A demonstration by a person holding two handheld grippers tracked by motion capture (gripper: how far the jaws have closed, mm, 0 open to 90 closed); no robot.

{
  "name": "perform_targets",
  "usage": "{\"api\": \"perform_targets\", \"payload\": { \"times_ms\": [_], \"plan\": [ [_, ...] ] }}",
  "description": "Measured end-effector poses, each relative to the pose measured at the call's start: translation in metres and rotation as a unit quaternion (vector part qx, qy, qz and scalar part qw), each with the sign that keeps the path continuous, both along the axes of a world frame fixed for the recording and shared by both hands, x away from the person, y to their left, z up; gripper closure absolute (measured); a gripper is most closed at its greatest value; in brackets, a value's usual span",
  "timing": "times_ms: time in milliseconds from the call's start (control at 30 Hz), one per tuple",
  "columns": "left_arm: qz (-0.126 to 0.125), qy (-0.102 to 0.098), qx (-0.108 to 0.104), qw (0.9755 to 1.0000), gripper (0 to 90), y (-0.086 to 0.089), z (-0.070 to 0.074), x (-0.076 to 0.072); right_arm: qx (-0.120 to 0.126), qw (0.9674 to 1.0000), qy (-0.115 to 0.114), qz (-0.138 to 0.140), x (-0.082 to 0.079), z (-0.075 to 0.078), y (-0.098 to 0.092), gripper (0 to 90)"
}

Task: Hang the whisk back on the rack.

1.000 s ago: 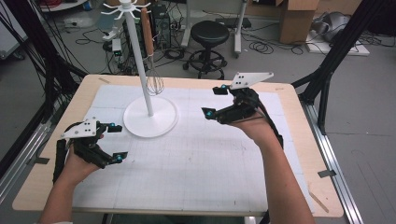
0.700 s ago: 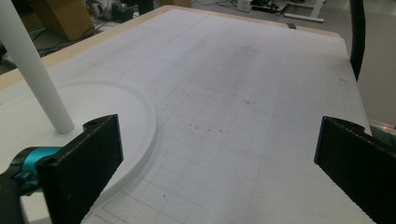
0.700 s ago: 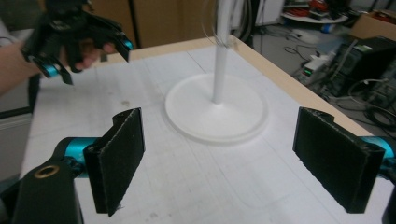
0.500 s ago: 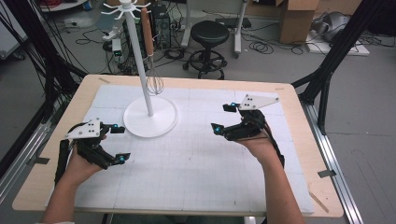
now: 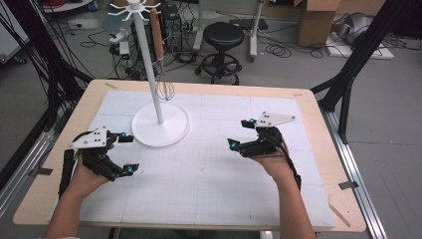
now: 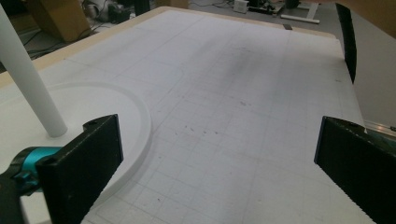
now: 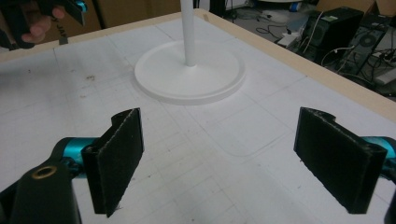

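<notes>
Whisk (image 5: 162,74) hangs from white stand (image 5: 159,119), long axis vertical, wires down. Left tongs (image 5: 125,153), right tongs (image 5: 241,133) spread, empty, over tabletop (image 5: 209,174).

The high view looks forward and down from six o'clock; both gripper views skim low, sharing the white stand (image 5: 160,130) at eleven o'clock.

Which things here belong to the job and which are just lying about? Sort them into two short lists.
Job in hand:
- white stand
- whisk hanging from it
- left gripper, open
- right gripper, open

Lying about:
- black stool on the floor
- cardboard box
- cables beyond the table
</notes>
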State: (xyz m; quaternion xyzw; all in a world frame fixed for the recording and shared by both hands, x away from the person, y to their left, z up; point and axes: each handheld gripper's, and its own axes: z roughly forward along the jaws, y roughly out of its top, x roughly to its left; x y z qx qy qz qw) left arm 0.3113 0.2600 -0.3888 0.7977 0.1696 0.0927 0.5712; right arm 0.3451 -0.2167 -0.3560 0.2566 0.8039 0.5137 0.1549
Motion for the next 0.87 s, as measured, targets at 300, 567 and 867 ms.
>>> {"api": "perform_targets", "payload": {
  "times_ms": [300,567,867],
  "plan": [
    [0.0,-0.001,-0.001,1.0,1.7,-0.0005,-0.0004,0.0006,-0.004,1.0,0.005,0.0,-0.001,-0.0065,0.0024,15.0],
    [0.001,-0.001,-0.004,1.0,1.7,0.0006,-0.0003,0.0017,-0.007,0.9999,0.007,0.0,-0.0009,-0.0072,0.0041,15.1],
    [0.001,-0.001,-0.001,1.0,1.7,0.0008,0.0005,0.0004,-0.004,1.0,0.008,-0.002,0.0003,-0.0076,0.0054,15.1]
  ]
}}
